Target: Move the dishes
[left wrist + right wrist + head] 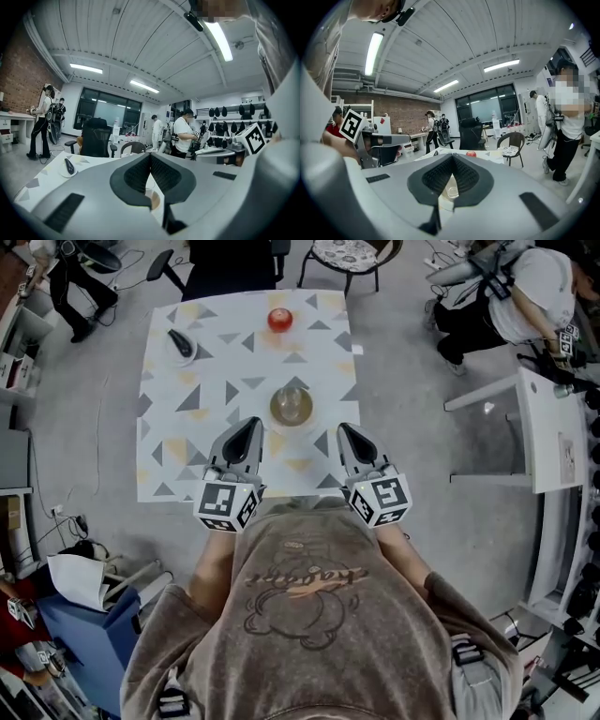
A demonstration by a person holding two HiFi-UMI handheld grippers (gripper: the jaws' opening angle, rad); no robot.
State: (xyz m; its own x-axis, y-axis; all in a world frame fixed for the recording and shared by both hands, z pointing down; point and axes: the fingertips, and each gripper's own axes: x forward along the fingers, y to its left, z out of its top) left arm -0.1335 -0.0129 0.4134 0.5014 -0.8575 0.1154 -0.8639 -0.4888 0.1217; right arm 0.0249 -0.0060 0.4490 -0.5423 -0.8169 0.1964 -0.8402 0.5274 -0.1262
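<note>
A table with a triangle-patterned cloth lies in front of me. At its middle, a clear glass stands on a small white plate. A red apple sits on a plate at the far edge. At the far left, a white saucer holds a dark utensil. My left gripper hovers over the near edge just left of the glass, jaws shut and empty. My right gripper is just right of the glass, also shut and empty. The glass shows through the gap under the right jaws, with the apple beyond.
Two chairs stand past the table's far edge. A white desk is at the right, with a person crouched behind it. Another person stands at the far left. A blue bin sits near my left side.
</note>
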